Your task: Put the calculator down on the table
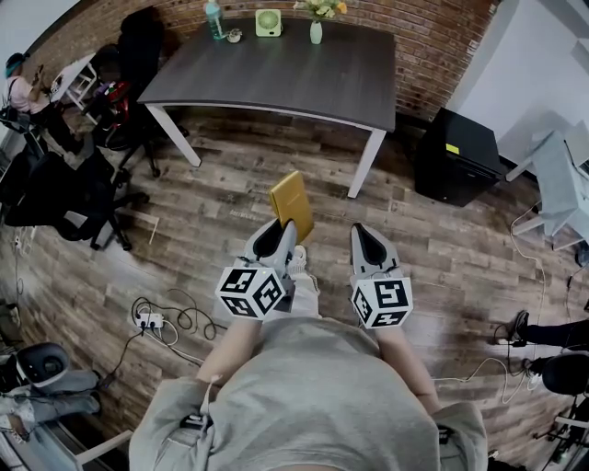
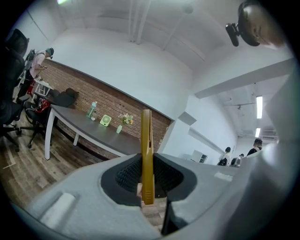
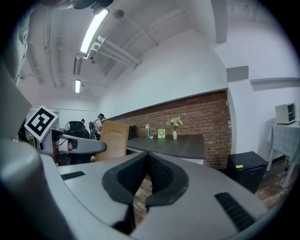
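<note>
First, nearest you: left gripper (image 1: 283, 237), clamped on the lower edge of the calculator (image 1: 292, 204), which stands upright over the floor (image 1: 184, 248). Beside it: right gripper (image 1: 366, 241), jaws together, nothing between them. Farther: table (image 1: 294, 87), well apart from the calculator, its near side bare. Bottle (image 1: 213, 18), fan (image 1: 268, 22) and vase (image 1: 317, 30) line its far edge. Risk: you grip only one thin edge, so a swing could pivot or slip it. Release it early and it drops.
</note>
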`<state>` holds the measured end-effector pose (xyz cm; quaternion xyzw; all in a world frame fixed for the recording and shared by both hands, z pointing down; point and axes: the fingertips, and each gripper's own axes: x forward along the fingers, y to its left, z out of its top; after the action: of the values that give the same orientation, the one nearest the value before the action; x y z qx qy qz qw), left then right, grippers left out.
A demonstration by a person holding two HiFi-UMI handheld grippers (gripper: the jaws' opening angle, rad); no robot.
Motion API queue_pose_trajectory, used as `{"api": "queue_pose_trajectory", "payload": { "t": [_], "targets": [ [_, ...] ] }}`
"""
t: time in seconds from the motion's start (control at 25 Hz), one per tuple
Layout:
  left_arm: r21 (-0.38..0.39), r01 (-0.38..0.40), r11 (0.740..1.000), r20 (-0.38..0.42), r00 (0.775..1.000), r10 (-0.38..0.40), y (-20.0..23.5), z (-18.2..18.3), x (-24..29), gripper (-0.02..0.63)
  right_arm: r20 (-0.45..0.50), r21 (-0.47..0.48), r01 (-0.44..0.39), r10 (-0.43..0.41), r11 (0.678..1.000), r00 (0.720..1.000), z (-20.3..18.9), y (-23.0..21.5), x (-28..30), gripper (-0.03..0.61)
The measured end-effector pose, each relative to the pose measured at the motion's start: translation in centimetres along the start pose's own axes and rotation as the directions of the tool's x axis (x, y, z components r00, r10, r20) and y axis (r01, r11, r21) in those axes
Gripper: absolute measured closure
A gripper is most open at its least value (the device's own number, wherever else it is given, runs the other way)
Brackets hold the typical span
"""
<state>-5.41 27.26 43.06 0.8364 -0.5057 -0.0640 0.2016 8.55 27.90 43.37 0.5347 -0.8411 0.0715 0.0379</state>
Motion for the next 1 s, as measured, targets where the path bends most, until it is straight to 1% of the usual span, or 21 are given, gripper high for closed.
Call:
{"api": "queue_pose_trajectory", "payload": {
  "t": [0.28, 0.56, 1.0],
  "targets": [
    [-0.008, -0.005, 1.000, 0.006, 1.000, 0.005, 1.8, 1.1, 3.5, 0.529, -0.004, -0.011, -0.007, 0.007, 1.000, 1.000, 0.5, -1.5, 3.7, 0.577],
    [-0.016, -0.003, 1.000, -0.004, 1.000, 0.003, 3.9, 2.1, 8.0, 0.529, -0.014, -0.016, -0.007, 0.007, 1.000, 1.000, 1.2, -3.6, 8.2, 0.577],
    [-0.029, 0.014, 0.999, -0.024, 1.000, -0.015, 8.4, 6.2, 15.7, 0.529, -0.017, -0.020, 0.011, -0.012, 1.000, 1.000, 4.4, -6.3, 17.1, 0.577]
  ]
}}
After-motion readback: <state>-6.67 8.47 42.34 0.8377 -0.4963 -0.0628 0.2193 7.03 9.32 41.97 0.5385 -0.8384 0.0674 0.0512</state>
